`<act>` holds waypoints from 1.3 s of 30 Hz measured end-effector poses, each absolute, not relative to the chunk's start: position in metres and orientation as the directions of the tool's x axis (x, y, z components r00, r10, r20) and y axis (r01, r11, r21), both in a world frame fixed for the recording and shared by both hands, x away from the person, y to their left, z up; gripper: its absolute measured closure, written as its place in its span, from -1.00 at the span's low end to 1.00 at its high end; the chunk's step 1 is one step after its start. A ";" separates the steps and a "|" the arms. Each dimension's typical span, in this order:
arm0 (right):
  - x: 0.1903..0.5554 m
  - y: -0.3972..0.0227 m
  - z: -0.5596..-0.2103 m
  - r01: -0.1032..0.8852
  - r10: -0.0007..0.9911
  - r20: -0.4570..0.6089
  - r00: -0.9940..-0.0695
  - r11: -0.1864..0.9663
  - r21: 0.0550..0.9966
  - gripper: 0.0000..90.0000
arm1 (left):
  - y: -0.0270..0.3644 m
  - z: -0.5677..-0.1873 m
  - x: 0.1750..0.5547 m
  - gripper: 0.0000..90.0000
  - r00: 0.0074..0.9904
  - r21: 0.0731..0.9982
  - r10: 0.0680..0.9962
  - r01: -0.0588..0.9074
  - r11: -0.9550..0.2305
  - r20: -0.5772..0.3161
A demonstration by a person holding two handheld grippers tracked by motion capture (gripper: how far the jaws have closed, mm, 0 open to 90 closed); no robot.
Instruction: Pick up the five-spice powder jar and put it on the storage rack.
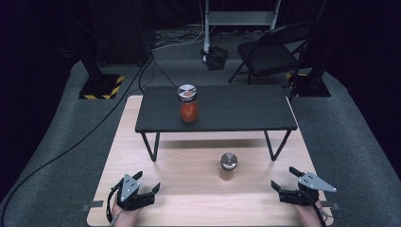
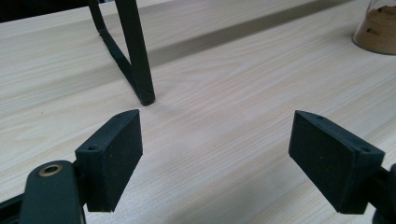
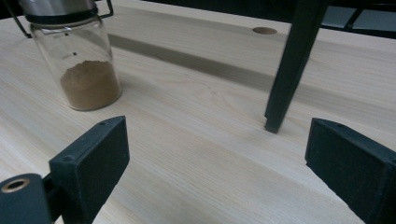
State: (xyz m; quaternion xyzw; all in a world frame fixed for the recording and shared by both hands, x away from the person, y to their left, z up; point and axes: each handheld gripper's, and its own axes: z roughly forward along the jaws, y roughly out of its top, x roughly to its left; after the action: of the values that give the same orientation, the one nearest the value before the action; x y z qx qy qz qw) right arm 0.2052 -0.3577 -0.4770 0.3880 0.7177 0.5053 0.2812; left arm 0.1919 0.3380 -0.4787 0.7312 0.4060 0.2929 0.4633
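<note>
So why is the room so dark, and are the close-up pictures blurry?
High view: light falls on the wooden table, the surroundings stay dark, and the black shelf casts a shadow. Left gripper view: the near claw looks soft. Right gripper view: the brown-powder jar is fairly sharp.

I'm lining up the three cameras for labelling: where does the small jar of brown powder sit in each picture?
High view: the brown powder jar stands on the light wooden table, right of centre, in front of the black bench.
Left gripper view: top right corner, cut off by the edge.
Right gripper view: upper left.
Shared landmark: the bench's black legs.
</note>
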 end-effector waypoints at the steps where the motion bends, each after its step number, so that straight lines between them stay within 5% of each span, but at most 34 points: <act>1: 0.205 -0.357 -0.476 0.272 0.838 -0.010 -0.546 0.188 0.944 -0.87 | 0.338 -0.479 0.192 -0.61 0.499 0.915 0.865 0.323 -0.241 0.052; 39: 0.254 -0.303 -0.429 0.227 0.684 -0.031 -0.729 0.285 0.931 -0.86 | 0.338 -0.478 0.192 -0.61 0.495 0.915 0.868 0.328 -0.233 0.044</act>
State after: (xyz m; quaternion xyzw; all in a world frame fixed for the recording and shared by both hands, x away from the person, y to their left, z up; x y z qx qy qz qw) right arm 0.2538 -0.3034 -0.4287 0.2953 0.7708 0.5200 0.2195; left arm 0.1919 0.3380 -0.4785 0.7296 0.4098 0.2905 0.4640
